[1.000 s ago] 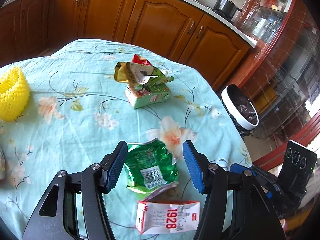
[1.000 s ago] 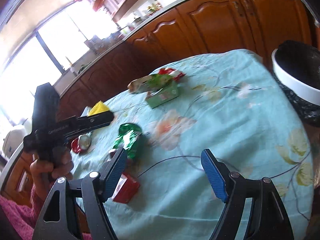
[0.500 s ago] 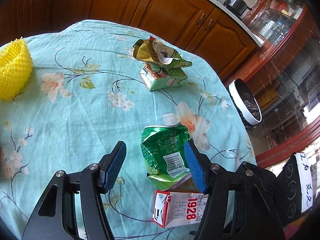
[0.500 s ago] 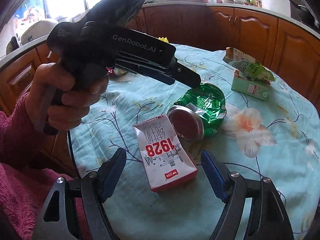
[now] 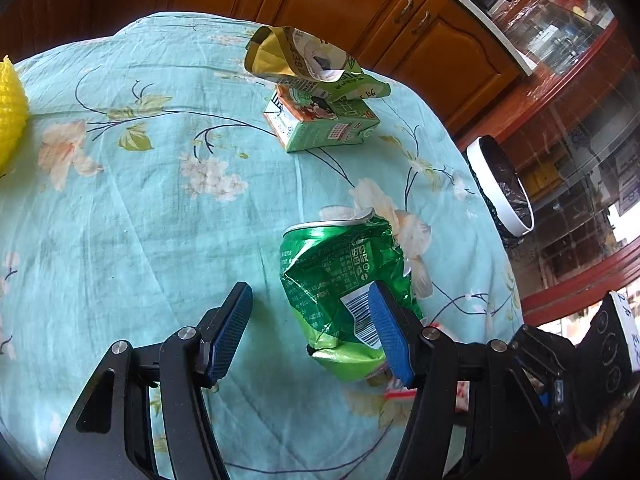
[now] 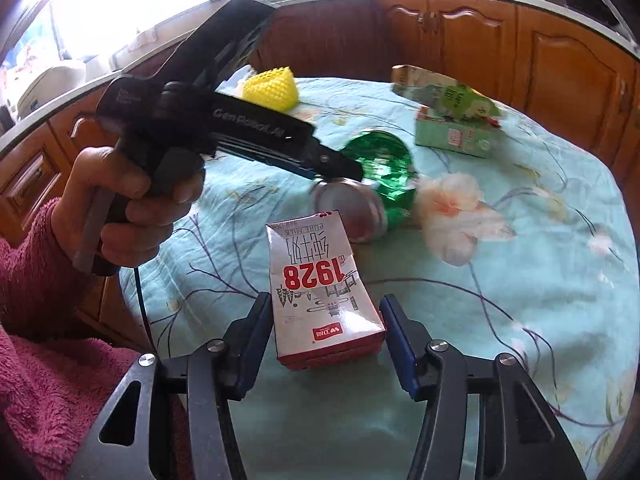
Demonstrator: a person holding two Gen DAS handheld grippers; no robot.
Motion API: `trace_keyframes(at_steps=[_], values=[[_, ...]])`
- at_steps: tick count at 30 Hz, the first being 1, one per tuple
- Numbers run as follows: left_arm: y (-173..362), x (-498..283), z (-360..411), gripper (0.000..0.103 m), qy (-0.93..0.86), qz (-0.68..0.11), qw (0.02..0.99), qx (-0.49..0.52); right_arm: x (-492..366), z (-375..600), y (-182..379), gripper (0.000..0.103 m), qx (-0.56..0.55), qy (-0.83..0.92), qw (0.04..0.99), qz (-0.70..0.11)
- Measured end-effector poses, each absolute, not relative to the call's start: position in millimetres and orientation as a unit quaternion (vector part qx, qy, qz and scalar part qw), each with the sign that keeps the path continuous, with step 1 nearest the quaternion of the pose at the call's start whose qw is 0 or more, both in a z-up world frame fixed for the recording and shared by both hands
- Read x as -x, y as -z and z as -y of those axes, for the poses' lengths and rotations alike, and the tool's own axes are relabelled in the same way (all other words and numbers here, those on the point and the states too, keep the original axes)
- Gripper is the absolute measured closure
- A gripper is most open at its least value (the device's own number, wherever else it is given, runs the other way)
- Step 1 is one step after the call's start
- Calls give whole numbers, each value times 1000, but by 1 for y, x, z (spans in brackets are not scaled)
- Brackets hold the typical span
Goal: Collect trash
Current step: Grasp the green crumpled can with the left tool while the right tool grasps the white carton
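Right hand-held gripper (image 6: 326,340) jaws closing around milk carton (image 6: 320,292).

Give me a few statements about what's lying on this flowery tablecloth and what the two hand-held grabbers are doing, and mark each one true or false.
1. The milk carton marked 1928 lies between the right gripper fingers. True; the jaws have just been closing around it.
2. The crushed green can stands upright. False: it lies on its side on the tablecloth.
3. The left gripper holds the can clear of the table. False: its jaws are open, one finger over the can, nothing lifted.
4. A crumpled wrapper rests on top of the green carton. True.
5. The yellow foam net is inside the bin. False: it sits on the table.
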State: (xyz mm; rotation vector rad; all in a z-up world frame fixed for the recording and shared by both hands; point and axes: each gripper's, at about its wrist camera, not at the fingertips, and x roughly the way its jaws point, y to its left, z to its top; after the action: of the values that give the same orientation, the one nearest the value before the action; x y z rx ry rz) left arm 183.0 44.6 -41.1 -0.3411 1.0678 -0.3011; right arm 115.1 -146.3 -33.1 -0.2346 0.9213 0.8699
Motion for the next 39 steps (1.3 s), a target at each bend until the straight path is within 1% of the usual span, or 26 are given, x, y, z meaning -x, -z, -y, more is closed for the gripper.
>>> trace_keyframes(at_steps=[5, 7, 8, 12, 19, 25, 28, 30, 31, 32, 33, 39], values=[[40, -190, -24, 45, 156, -502, 840, 139, -134, 217, 33, 49, 20, -308, 840, -447], [40, -194, -13, 48, 160, -500, 842, 122, -142, 237, 33, 50, -16, -274, 849, -451], [39, -196, -9, 51, 165, -499, 842, 117, -144, 243, 33, 50, -28, -264, 852, -451], [36, -203, 5, 61, 183, -497, 842, 98, -146, 239, 33, 48, -33, -258, 851, -456], [38, -203, 13, 61, 189, -502, 840, 81, -152, 232, 33, 46, -22, -252, 855, -452], [36, -196, 16, 66, 193, -495, 843, 84, -159, 230, 34, 46, -18, -251, 857, -450], [34, -192, 17, 72, 196, -492, 844, 86, -164, 230, 31, 46, -24, -254, 857, -448], [32, -191, 19, 82, 203, -487, 845, 88, -167, 230, 33, 46, -28, -255, 855, -450], [30, -190, 21, 82, 205, -484, 846, 88, -169, 229, 34, 46, -31, -257, 854, -452], [29, -190, 23, 83, 203, -481, 849, 83, -170, 228, 36, 50, -32, -256, 853, -453], [27, -189, 26, 83, 202, -478, 852, 76, -170, 228, 36, 51, -32, -251, 856, -451], [18, -191, 42, 83, 213, -465, 857, 68, -165, 243, 23, 52, -52, -226, 877, -421]])
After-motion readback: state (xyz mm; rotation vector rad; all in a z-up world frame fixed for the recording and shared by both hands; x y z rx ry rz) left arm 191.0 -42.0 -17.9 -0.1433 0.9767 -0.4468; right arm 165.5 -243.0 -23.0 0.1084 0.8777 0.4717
